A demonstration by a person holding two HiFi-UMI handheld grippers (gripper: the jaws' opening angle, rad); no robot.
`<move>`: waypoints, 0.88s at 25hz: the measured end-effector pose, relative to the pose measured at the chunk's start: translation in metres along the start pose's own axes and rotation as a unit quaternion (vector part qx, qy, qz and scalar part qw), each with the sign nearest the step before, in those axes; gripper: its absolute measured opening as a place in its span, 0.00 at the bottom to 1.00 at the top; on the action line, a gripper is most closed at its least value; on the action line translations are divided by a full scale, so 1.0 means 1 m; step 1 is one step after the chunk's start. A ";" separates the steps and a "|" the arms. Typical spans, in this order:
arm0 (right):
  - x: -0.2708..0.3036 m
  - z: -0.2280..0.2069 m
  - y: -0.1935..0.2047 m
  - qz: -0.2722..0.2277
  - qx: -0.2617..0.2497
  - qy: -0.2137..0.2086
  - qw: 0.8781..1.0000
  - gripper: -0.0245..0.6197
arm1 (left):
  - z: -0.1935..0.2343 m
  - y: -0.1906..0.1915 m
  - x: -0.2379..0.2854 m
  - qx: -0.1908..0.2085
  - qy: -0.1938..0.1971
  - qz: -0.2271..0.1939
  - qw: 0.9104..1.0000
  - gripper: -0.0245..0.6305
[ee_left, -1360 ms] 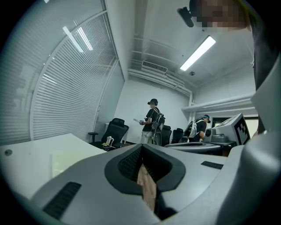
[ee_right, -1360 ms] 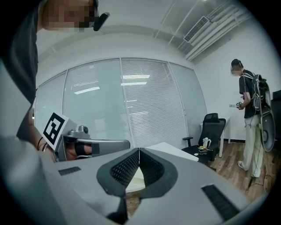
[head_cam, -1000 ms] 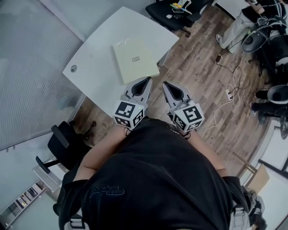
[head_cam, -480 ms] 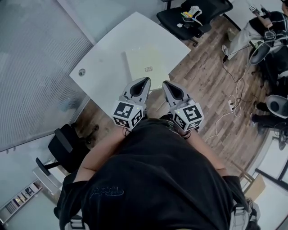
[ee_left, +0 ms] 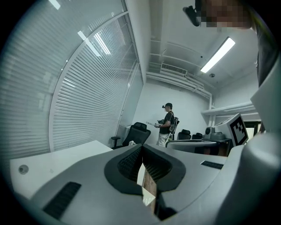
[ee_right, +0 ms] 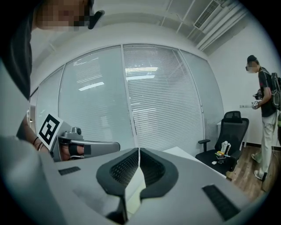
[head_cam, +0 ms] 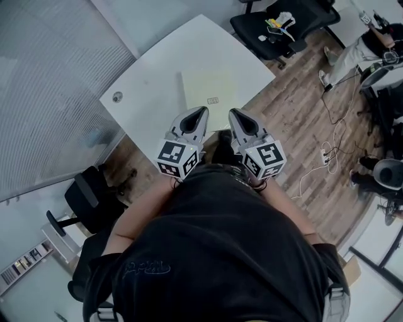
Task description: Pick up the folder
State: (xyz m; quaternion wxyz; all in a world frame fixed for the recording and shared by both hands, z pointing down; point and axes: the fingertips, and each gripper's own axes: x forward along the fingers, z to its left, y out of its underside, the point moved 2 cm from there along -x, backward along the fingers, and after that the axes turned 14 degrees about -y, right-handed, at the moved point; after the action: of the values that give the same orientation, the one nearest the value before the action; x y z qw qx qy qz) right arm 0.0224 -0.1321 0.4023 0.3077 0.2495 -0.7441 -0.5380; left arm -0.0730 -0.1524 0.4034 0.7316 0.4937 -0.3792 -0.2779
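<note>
Closest in, both tools sit side by side at the person's waist, pointing forward toward the table edge. The left hand-held gripper [head_cam: 201,111] has its jaws pressed together with nothing between them, and the right hand-held gripper [head_cam: 232,113] is the same — closed and empty. Carried shut and nearly level, they look set for the approach rather than a grasp. Just beyond their tips lies the folder [head_cam: 210,88], pale yellow, flat on the white table [head_cam: 151,75] close to its near edge, apart from both tools. Lying flat, it probably calls for opened jaws taking an edge — likely the nearest one. Farther off, a black office chair [head_cam: 296,16] carrying small items stands on the wood floor [head_cam: 302,119], out of the way.
</note>
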 end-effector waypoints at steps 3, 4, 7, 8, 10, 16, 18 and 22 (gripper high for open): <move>0.006 -0.018 -0.002 0.003 0.007 -0.007 1.000 0.08 | 0.008 0.002 0.011 -0.004 -0.020 0.012 1.000 0.06; 0.007 -0.023 -0.002 0.004 0.010 -0.009 1.000 0.08 | 0.010 0.003 0.014 -0.008 -0.025 0.013 1.000 0.06; 0.015 -0.043 0.003 0.012 0.020 -0.021 0.999 0.08 | 0.015 0.008 0.029 -0.014 -0.034 0.016 0.999 0.06; 0.017 -0.050 0.006 0.017 0.021 -0.026 0.999 0.08 | 0.016 0.011 0.035 -0.015 -0.038 0.019 0.999 0.06; 0.023 -0.064 0.011 0.030 0.018 -0.033 0.999 0.08 | 0.021 0.016 0.046 -0.016 -0.049 0.029 0.998 0.06; 0.040 -0.113 0.041 0.068 0.041 -0.046 0.996 0.08 | 0.046 0.041 0.082 -0.020 -0.089 0.070 0.993 0.06; 0.043 -0.124 0.054 0.085 0.043 -0.050 0.994 0.08 | 0.051 0.053 0.090 -0.020 -0.096 0.082 0.992 0.06; 0.052 -0.144 0.079 0.119 0.040 -0.060 0.990 0.08 | 0.065 0.076 0.104 -0.019 -0.110 0.106 0.988 0.06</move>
State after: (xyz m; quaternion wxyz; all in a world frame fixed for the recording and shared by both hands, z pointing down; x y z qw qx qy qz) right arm 0.0883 -0.2381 0.5212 0.3138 0.1389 -0.8065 -0.4814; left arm -0.0668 -0.2396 0.5185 0.7199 0.4032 -0.5022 -0.2589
